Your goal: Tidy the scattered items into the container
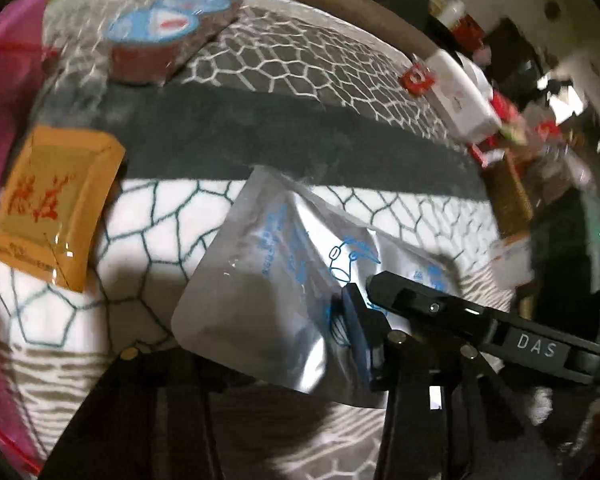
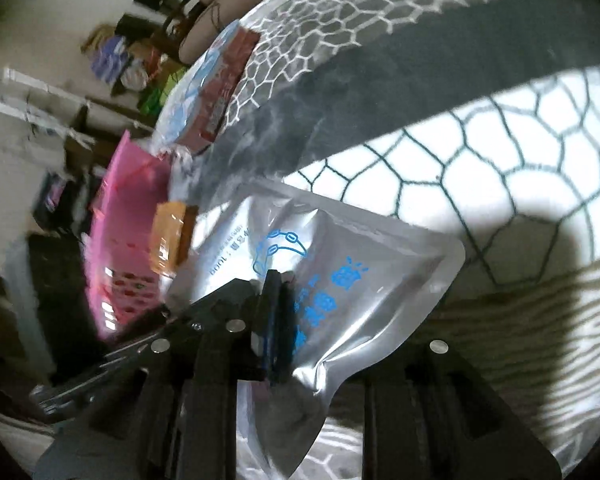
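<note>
A silver foil pouch with blue print (image 1: pixel 276 264) is held up above the patterned blanket. In the left wrist view my left gripper (image 1: pixel 352 328) pinches its right edge, and my right gripper's finger with the DAS label (image 1: pixel 480 320) reaches in beside it. In the right wrist view my right gripper (image 2: pixel 276 320) is shut on the same pouch (image 2: pixel 360 280) at its left edge. An orange packet (image 1: pixel 56 204) lies at the left, next to the pink container (image 1: pixel 4 120). A pack of cups with blue lids (image 1: pixel 160 36) lies at the far left.
The blanket (image 1: pixel 380 64) has hexagon patterns and a dark band. A white box (image 1: pixel 460 92) and red clutter sit at the right edge. The pink container (image 2: pixel 128 216) and orange packet (image 2: pixel 168 240) also show in the right wrist view.
</note>
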The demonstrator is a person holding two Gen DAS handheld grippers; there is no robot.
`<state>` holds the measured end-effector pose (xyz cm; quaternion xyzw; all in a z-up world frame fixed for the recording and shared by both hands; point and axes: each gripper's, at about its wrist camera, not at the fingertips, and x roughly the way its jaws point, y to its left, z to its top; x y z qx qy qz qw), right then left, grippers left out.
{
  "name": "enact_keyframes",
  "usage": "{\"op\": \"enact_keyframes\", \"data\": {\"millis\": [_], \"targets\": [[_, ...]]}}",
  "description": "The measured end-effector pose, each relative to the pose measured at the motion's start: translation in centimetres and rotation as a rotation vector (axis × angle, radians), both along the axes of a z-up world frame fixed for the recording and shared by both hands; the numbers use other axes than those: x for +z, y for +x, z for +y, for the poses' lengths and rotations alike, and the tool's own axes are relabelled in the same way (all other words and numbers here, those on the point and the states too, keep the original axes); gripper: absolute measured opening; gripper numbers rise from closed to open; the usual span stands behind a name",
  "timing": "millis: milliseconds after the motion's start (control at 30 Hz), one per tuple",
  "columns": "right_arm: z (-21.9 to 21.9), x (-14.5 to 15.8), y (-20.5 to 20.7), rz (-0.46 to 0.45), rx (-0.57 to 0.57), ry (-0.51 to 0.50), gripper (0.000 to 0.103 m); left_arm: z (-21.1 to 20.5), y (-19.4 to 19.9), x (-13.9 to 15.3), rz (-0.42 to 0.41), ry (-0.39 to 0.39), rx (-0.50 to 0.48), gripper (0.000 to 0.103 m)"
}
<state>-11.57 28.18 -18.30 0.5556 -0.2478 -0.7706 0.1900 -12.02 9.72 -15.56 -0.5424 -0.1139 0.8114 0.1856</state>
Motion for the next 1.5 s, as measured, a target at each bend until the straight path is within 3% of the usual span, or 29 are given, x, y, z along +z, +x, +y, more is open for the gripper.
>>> {"op": "enact_keyframes", "data": {"millis": [233, 500, 867, 1500], "targets": [[-1.2, 1.6, 0.2, 0.065, 0.036, 0.092, 0.016, 0.7, 0.8, 1.9, 0.125, -0.14, -0.046, 0.04], [-2.2, 2.4, 0.0, 0.119, 0.054, 0.137, 0.016, 0.8, 1.1, 2.7, 0.158, -0.159, -0.052, 0.038], [-2.9, 6.3, 1.1, 0.294, 0.067, 0.197, 0.015, 0.6, 1.2, 5.7, 0.285, -0.16, -0.065, 0.036], [-3.1, 8.2, 1.8, 0.369, 0.067, 0.217, 0.015, -0.2, 1.1, 7.2, 0.307, -0.108, -0.08, 0.036]]}}
